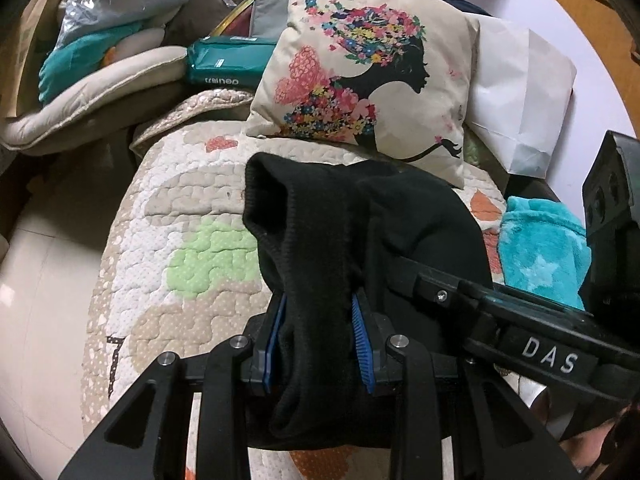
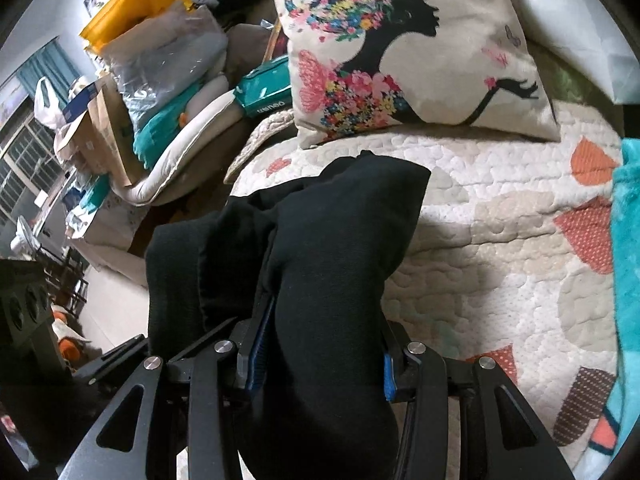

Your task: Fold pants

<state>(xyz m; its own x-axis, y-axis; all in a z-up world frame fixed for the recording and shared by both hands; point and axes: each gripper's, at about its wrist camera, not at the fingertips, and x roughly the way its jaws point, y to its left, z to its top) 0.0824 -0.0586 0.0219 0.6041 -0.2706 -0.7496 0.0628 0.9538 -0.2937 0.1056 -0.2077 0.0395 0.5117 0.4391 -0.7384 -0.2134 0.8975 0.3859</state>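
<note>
A quilted bed cover (image 1: 192, 216), patched in green, orange and cream, fills both wrist views, with a flower-print cushion (image 1: 372, 64) propped at its far end and a heap of bags and bedding beyond the edge. A teal fleece blanket (image 1: 540, 248) lies at the right side of the cover. Above the quilt hang the black pants (image 1: 360, 220), bunched and lifted clear of most of the surface, their ribbed band turned up toward the cushion in the left view. The left tool (image 1: 320, 344) is clamped on a thick gather of the dark cloth, its blue pads (image 1: 362, 344) pressed into the fabric on either side. The right tool (image 2: 320, 356) likewise grips a fat bundle of the same garment, pads nearly buried in it; the two tools sit close together, the right one crossing the left view.

The fold looks to be midway, by the doubled layers. The risk from here is uneven layers: each tool appears to pinch several thicknesses, so a loose inner layer could slip out when the pants are laid down, leaving a lumpy or skewed fold. Lowering them too near the quilt's left edge could let the cloth slide toward the floor.
</note>
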